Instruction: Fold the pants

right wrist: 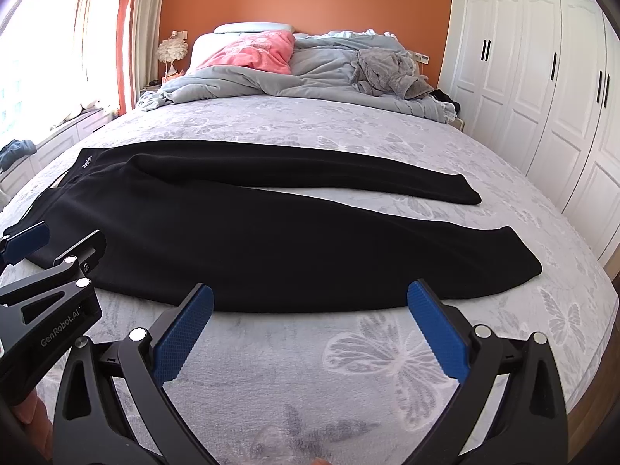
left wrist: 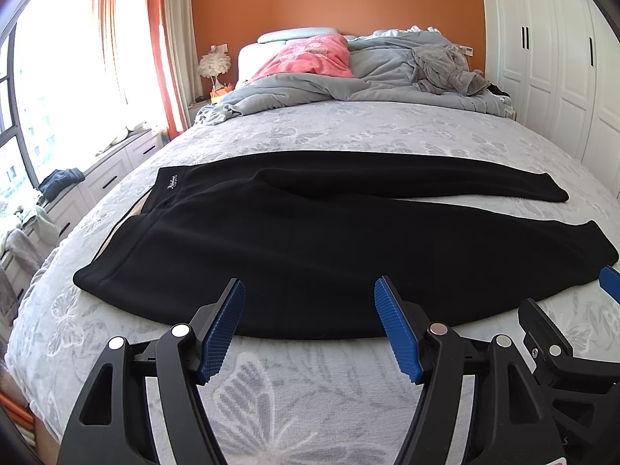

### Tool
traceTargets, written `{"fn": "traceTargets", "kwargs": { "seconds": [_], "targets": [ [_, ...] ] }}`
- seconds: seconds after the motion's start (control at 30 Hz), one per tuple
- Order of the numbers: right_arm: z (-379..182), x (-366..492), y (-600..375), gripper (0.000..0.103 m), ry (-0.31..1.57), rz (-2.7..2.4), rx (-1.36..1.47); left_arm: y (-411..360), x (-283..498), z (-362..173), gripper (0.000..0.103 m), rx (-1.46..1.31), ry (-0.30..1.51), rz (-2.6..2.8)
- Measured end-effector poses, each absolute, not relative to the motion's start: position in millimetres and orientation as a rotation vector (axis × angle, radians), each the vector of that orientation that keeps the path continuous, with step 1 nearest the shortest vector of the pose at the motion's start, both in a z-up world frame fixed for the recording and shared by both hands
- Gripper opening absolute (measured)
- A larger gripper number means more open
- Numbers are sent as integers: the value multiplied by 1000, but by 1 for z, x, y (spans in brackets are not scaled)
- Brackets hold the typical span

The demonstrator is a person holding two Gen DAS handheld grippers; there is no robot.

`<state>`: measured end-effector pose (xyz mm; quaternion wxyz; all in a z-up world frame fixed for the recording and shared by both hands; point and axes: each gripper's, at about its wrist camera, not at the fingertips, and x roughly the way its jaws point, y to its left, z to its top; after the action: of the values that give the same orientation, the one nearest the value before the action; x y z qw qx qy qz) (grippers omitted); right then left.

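Note:
Black pants (left wrist: 294,240) lie flat across the bed, waistband at the left, both legs running to the right and spread apart. They also show in the right wrist view (right wrist: 248,232). My left gripper (left wrist: 310,290) is open and empty, just above the near edge of the pants. My right gripper (right wrist: 310,296) is open and empty, at the near edge of the near leg. Each gripper shows at the edge of the other's view.
The bed (left wrist: 310,387) has a grey butterfly-patterned cover. A rumpled grey duvet (left wrist: 348,81), a pink pillow (left wrist: 310,56) and a grey garment (left wrist: 445,66) lie at the head. White wardrobes (right wrist: 542,97) stand at the right, a window and low drawers (left wrist: 112,170) at the left.

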<state>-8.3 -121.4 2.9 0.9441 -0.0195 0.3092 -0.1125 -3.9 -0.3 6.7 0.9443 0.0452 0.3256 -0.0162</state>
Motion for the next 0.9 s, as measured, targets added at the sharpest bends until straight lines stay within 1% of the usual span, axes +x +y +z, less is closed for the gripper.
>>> {"fn": "traceTargets", "kwargs": {
  "seconds": [0.9],
  "targets": [
    [3,-8,-119,98,631,-223,-37,-1,-4,3,66,95,663,-32]
  ]
}}
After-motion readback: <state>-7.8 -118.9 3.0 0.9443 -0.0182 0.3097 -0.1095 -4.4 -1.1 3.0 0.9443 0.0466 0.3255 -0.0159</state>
